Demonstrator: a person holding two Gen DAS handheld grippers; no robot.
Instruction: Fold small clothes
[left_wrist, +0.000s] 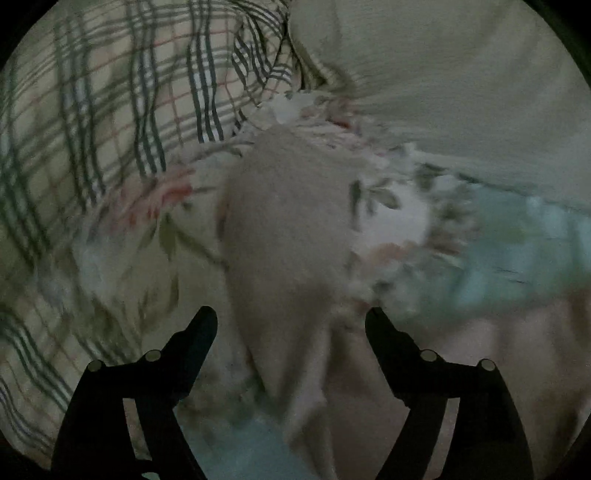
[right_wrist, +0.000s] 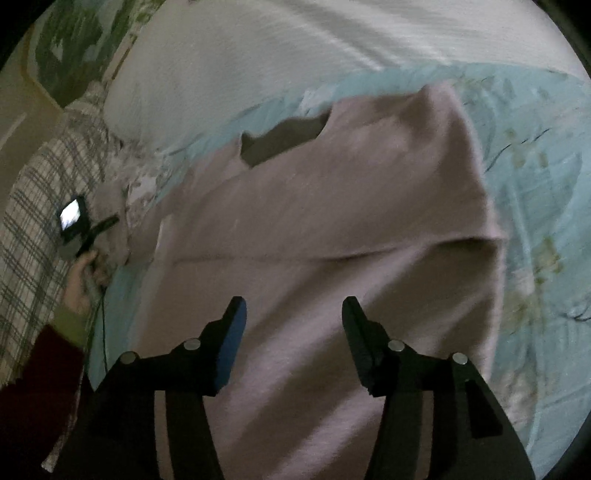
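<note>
Landmark: pink sweater (right_wrist: 314, 236), spread flat on the pale blue floral sheet (right_wrist: 535, 206).

Right of the sweater: bare sheet out to the frame edge, low and flat, free passage. Beyond its neckline: only a thin strip of sheet, then the white pillow (right_wrist: 258, 62) bulks up and blocks. Left of the sweater: crowded. The plaid blanket (right_wrist: 33, 206) is heaped there, and the left gripper (right_wrist: 90, 230) with the person's hand (right_wrist: 79, 284) and a trailing cable fill the gap.

Left wrist view, blurred: sweater sleeve (left_wrist: 291, 236) lies straight ahead, with the plaid blanket (left_wrist: 103, 122) rising left of it and the pillow (left_wrist: 461, 92) behind on the right.
</note>
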